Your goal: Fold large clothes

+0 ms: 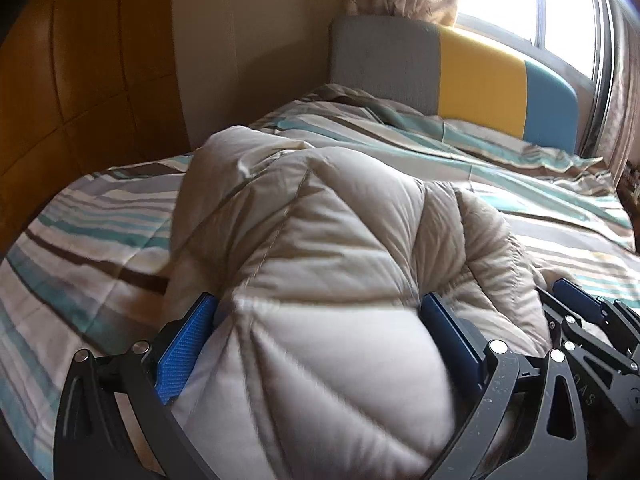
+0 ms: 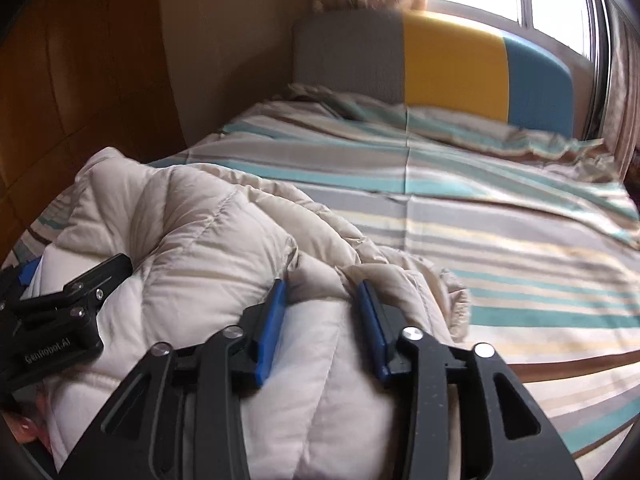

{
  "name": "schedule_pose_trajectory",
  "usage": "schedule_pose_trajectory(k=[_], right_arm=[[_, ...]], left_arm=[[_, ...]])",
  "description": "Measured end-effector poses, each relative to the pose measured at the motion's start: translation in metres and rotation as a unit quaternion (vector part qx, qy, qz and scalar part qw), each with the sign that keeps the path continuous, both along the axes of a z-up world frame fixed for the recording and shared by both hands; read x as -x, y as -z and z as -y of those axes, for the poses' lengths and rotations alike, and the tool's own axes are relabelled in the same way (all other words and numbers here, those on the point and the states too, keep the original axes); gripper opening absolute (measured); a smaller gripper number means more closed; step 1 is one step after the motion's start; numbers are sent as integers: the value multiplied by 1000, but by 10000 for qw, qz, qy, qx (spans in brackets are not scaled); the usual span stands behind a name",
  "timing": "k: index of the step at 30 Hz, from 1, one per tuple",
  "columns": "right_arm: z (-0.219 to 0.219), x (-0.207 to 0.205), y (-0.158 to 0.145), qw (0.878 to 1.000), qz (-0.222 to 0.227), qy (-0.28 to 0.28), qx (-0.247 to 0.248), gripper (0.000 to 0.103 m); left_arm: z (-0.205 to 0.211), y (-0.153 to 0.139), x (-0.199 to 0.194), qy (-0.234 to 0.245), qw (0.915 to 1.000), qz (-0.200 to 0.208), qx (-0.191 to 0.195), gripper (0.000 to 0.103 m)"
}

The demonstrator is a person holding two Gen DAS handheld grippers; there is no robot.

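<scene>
Puffy beige quilted coat (image 1: 320, 248) bulges between both grippers' fingers; the left gripper (image 1: 320, 344) spreads wide, the right gripper (image 2: 320, 328) pinches loosely, so the slippery fold may spring open on the bed (image 2: 500, 240).

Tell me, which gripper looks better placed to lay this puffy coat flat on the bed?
Probably the left gripper: its jaws span a broad bulge of the cream padded coat. The right gripper has only a narrow fold between its pads.
</scene>
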State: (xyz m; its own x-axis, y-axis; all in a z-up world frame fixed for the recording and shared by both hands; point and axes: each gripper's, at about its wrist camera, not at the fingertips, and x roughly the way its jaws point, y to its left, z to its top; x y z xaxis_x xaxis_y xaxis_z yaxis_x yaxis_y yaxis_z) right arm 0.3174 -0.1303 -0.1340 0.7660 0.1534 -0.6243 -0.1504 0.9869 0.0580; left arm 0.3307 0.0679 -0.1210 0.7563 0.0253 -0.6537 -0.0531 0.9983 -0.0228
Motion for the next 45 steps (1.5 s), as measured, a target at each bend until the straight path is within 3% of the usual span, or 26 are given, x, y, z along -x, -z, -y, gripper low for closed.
schedule_pose_trajectory(k=[2,8,13,18,22,27,33,45], right_arm=[[1,9,-4,10000,16,3,-20,51],[3,50,-15,9999,142,47,-76,61],[2,90,-25,9997,208,-9,-117,68],[0,128,-29,9998,138,-78,-97,76],[3,163,-33,9997,143,7,-206,94],[10,201,-43,9994,127,117,-312,100],[21,248,-61,9986,297,320,-284,101],[22,288,-88,9981,514,260,-209,101]], left_arm=[[-4,-4,14,-14,9999,56,146,100],[-7,-9,63,-65,9994,317,93,100],[-16,-6,104,-35,9994,299,145,100],[-25,-13,140,-168,9994,241,-169,100],[-31,-23,169,-355,9976,266,-529,100],[-33,-42,205,-327,9973,429,-497,100],[-35,-67,244,-364,9966,686,-283,100],[-23,-74,285,-220,9968,722,-255,100]])
